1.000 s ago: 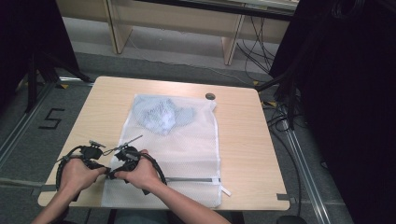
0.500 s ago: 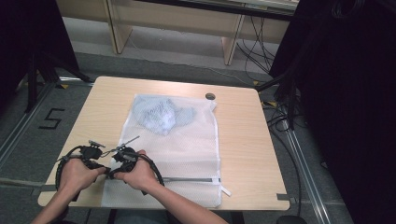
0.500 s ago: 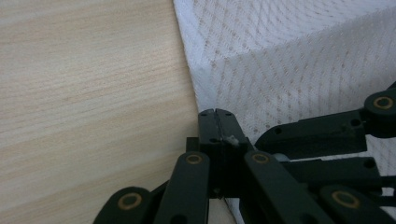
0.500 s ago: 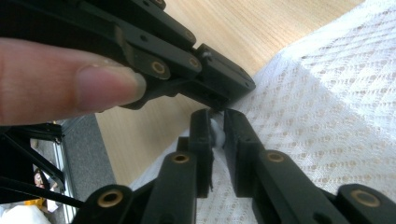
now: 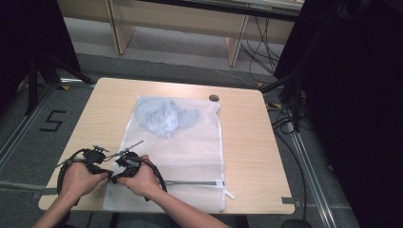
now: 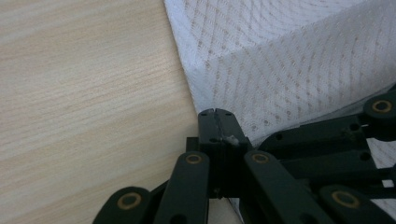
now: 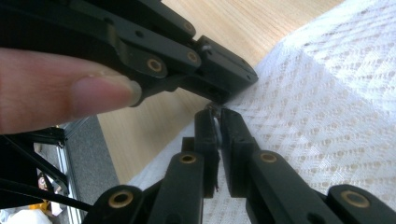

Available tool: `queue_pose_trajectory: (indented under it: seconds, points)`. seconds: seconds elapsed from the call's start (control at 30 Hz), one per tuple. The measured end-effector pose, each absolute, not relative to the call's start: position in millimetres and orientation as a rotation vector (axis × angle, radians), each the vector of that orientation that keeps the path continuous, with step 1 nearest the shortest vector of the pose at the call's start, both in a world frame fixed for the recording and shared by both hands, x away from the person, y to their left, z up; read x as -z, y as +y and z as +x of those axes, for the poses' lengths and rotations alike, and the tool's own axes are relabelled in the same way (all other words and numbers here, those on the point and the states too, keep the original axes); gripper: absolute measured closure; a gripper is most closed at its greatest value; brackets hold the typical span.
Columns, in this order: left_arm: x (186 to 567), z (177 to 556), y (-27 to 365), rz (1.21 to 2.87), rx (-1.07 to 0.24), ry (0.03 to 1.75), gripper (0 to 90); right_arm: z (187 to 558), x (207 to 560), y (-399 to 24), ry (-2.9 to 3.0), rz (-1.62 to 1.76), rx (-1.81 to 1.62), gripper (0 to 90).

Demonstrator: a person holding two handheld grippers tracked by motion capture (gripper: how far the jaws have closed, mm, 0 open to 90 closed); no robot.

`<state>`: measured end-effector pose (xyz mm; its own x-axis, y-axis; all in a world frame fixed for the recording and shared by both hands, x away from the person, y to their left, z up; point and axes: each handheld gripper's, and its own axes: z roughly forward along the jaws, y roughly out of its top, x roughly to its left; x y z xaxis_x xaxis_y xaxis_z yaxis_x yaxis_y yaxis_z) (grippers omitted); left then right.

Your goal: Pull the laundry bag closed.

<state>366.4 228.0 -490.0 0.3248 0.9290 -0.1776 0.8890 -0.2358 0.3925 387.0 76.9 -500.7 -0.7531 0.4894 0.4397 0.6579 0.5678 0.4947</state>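
Both claws meet at the near-left edge of the mesh bag [image 5: 190, 156] on the table [image 5: 247, 142]: left claw [image 6: 217, 114] pressed together on its hem, right claw [image 7: 215, 112], just closed, pinching mesh. Thin mesh could slip free or snag the crowding jaws. A blue garment [image 5: 164, 116] lies inside, a small disc [image 5: 214, 98] beyond.

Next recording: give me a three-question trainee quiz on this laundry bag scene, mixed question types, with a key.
1. True or false: the bluish garment lies inside the white mesh laundry bag.
2. At which edge of the bag do both hand-held grippers meet? A near left edge, B far right corner, C zipper pull end.
3. Fill in: the right hand-held gripper is ____ on the bag's edge.

Key: 1 true. 2 A. 3 shut; its jaws have just been closing, pinching mesh, with the left hand-held gripper shut alongside.
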Motion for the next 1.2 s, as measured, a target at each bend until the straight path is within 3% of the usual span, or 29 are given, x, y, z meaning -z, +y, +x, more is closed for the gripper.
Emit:
queue_pose_trajectory:
  seconds: [0.4, 1.2]
  points:
    - [489.0, 366.5, 226.8, 2.318, -0.209, 1.444, 90.0, 384.1, 501.0, 72.2, -2.519, -0.987, 0.981, 86.8]
    - [488.9, 364.4, 224.6, 2.312, -0.212, 1.447, 90.0, 387.7, 496.0, 64.6, -2.545, -1.018, 0.949, 87.0]
